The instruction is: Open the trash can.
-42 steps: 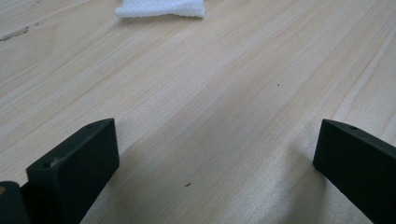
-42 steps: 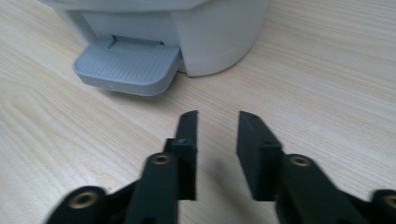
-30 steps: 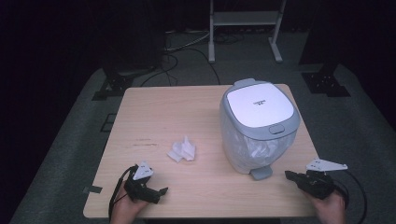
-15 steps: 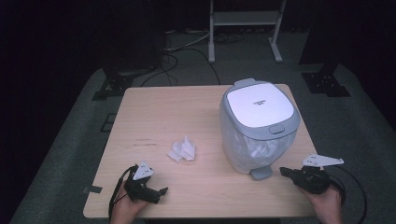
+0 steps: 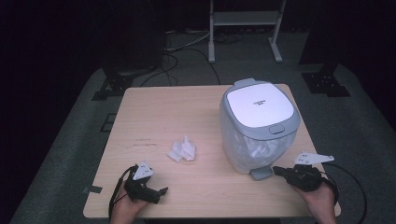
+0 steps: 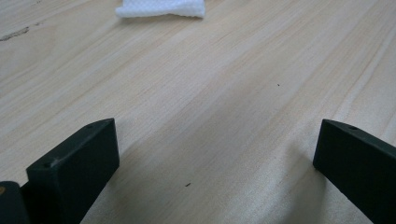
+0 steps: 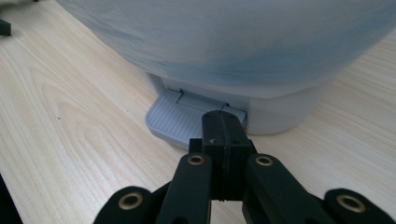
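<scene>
The work looks barely begun: the lid (image 5: 258, 103) of the bin (image 5: 259, 125) lies flat and closed, and the tissue (image 5: 182, 150) sits crumpled on the bare table (image 5: 154, 107), not yet picked up. The likely plan is to press the pedal (image 5: 261, 173), raise the lid, and drop the tissue in, and all of that is left to do. The right gripper (image 5: 280, 171) lies low near the table's front edge, just to the right of the pedal, with its jaws pressed together on nothing. In the right gripper view the closed tips (image 7: 225, 122) appear right at the pedal's (image 7: 187, 117) near edge, over its ribbed top; whether they touch it I cannot tell. The bin's pale body (image 7: 224, 42) rises directly behind. The left gripper (image 5: 159, 192) rests at the front left of the table with its jaws spread wide and empty. The tissue lies ahead of it and a little to the right, apart from it, between it and the bin. In the left gripper view the tissue (image 6: 161, 8) shows at the far top, beyond bare wood between the two jaws.
</scene>
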Motion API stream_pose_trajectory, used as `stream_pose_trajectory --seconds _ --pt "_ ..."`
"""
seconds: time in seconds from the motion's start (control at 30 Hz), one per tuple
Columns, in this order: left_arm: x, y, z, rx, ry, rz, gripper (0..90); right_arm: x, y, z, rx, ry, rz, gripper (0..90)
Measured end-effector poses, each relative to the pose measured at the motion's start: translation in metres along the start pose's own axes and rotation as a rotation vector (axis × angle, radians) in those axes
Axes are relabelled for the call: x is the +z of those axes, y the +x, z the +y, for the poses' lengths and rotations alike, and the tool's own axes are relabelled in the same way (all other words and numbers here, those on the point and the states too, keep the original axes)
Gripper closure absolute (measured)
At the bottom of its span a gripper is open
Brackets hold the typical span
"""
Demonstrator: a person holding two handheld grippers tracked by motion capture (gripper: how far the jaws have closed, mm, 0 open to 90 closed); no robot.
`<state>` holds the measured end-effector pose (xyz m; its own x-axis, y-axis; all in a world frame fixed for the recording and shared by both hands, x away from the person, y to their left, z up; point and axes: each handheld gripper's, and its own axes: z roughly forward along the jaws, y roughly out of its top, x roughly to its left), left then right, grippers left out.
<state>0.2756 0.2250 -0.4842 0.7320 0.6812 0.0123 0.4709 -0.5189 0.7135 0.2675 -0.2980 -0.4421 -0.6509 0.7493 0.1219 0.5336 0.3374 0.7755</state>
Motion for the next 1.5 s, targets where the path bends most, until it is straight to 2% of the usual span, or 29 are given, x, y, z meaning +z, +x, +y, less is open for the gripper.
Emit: stream_pose_trajectory --seconds 0.33,0.63,1.5 --pt "0.000 0.000 0.000 0.000 0.000 0.000 0.0 0.012 0.006 0.006 -0.011 0.009 0.015 89.8" --pt "0.000 0.000 0.000 0.000 0.000 0.000 0.0 0.019 0.011 0.008 -0.027 0.021 0.003 89.8" --pt "0.000 0.000 0.000 0.000 0.000 0.000 0.0 0.030 0.010 0.006 -0.005 0.033 0.037 89.8"
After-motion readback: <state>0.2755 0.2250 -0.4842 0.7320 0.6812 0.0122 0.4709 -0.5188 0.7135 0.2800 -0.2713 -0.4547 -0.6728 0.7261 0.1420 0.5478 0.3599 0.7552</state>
